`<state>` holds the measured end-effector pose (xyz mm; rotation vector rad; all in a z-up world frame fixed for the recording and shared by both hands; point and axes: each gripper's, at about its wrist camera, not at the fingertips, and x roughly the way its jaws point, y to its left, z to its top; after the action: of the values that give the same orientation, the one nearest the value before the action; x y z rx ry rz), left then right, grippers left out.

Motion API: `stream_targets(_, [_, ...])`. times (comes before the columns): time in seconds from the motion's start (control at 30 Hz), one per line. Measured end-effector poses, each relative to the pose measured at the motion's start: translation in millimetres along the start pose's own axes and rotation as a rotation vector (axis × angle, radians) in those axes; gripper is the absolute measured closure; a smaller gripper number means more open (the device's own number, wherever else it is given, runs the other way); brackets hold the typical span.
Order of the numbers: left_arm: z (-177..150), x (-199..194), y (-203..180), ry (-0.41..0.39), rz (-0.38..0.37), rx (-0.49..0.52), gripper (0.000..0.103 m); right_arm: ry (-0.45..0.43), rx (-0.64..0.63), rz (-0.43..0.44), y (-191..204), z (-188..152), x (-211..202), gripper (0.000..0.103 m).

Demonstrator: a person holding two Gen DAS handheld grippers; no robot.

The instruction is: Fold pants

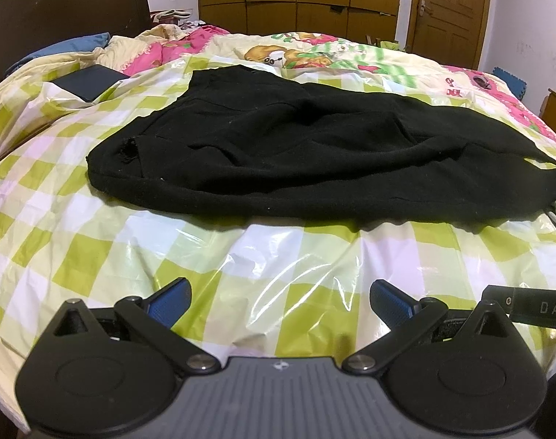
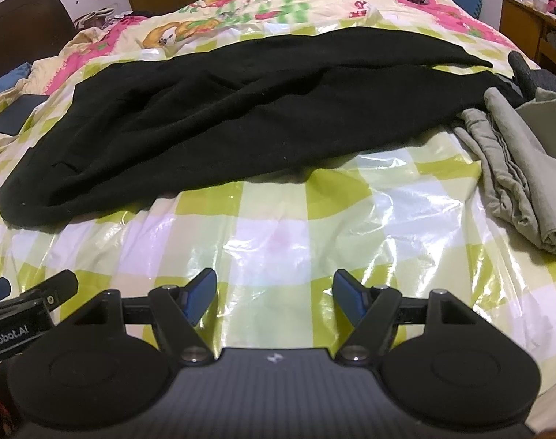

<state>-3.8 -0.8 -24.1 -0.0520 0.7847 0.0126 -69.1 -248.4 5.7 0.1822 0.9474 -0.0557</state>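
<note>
**Barely begun: pants laid out, neither gripper on the cloth**

Evidently the folding proper has not started, or at most one lengthwise fold is in. The black pants (image 1: 314, 146) lie stretched across the checked plastic sheet (image 1: 113, 248) on the bed, waist end toward 9 o'clock and leg ends running off toward 3 o'clock. In the right wrist view the pants (image 2: 223, 117) appear to have one leg laid over the other, though the dark fabric hides the layers, so I cannot tell for sure.

The left gripper (image 1: 278, 300) hovers at 6 o'clock, fingers spread wide and holding nothing, well short of the near hem. The right gripper (image 2: 274, 298) is likewise agape and empty over bare sheet.

A grey garment (image 2: 526, 168) lies bunched at 3 o'clock, touching the leg ends. A dark flat case (image 1: 87, 82) sits at 10 o'clock.

Still to do, by my judgement: grasp the leg ends, carry them across to the waist, then halve again.
</note>
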Motion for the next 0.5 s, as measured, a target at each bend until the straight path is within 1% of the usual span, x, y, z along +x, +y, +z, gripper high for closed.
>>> stream_targets(0.5, [-1.2, -0.8, -3.6, -0.003, 0.0, 0.019, 0.0, 0.002, 0.01, 0.002, -1.4, 0.1, 1.1, 0.032])
